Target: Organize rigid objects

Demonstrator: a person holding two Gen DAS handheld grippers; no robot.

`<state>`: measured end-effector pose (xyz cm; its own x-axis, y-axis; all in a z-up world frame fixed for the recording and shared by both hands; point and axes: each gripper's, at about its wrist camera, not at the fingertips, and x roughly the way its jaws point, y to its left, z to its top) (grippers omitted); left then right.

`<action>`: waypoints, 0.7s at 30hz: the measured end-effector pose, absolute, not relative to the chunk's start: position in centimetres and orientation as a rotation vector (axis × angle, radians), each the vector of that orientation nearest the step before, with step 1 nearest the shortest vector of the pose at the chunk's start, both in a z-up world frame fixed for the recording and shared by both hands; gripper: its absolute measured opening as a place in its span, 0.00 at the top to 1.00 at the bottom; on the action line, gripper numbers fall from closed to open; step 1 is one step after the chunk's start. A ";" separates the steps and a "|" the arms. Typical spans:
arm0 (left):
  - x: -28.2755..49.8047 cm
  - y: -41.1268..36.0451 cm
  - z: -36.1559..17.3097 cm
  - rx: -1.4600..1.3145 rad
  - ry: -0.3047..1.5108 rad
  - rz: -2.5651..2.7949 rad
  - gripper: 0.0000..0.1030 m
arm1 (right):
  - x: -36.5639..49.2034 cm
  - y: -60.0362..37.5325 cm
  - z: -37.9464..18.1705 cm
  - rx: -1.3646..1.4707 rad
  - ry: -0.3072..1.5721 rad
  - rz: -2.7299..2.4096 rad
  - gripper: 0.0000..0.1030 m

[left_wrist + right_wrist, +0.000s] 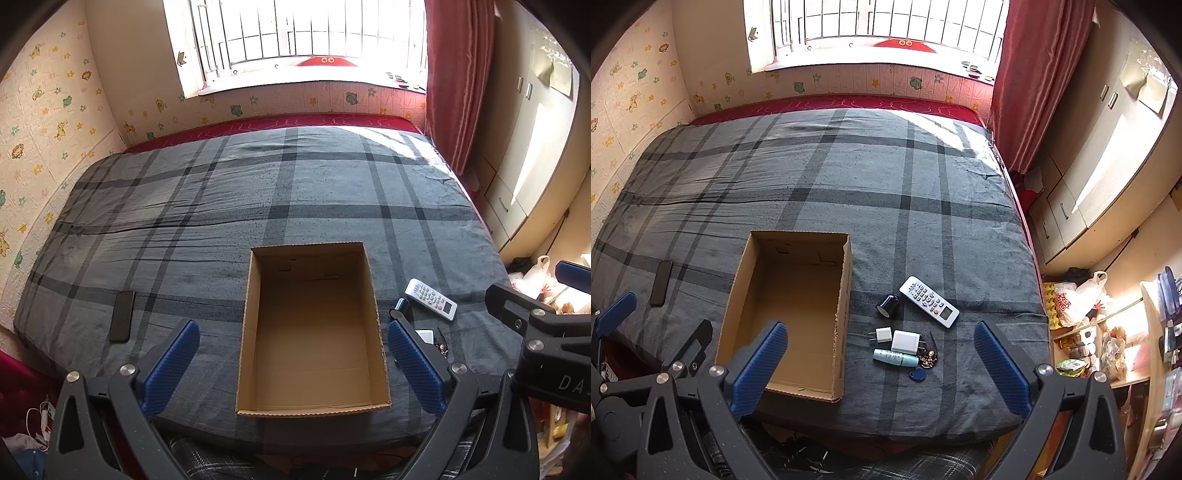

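An open, empty cardboard box (312,328) (790,314) lies on the plaid bed. Right of it sit a white remote (929,301) (430,299), a dark round cup on its side (888,304) (400,307), a small white plug (882,335), a bigger white charger (905,341), a teal tube (895,357) and keys with a blue fob (923,363). A black phone (122,315) (661,282) lies left of the box. My left gripper (291,363) hangs open above the box's near end. My right gripper (881,365) hangs open above the small items, holding nothing.
The bed (849,184) fills the room up to the window wall. A red curtain (1034,74) and cabinets (1089,177) stand to the right. Cluttered shelves and a plastic bag (1078,299) are at the right side. Cables lie on the floor at lower left (40,417).
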<state>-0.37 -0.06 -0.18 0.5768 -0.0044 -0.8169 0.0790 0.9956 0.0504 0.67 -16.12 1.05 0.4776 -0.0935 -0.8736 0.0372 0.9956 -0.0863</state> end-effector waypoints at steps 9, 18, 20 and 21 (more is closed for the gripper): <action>-0.3 -0.1 -0.3 0.091 0.963 -0.047 0.00 | 0.6 -16.4 1.1 -0.058 1.077 -0.078 0.00; -0.2 -0.4 -0.7 0.095 0.984 -0.054 0.00 | 0.8 -16.4 0.6 -0.072 1.087 -0.085 0.00; -0.3 -0.6 -0.9 0.100 0.984 -0.057 0.00 | 0.6 -16.2 0.7 -0.077 1.088 -0.085 0.00; -0.3 -0.6 -0.9 0.102 0.984 -0.059 0.00 | 0.6 -16.2 0.7 -0.078 1.087 -0.085 0.00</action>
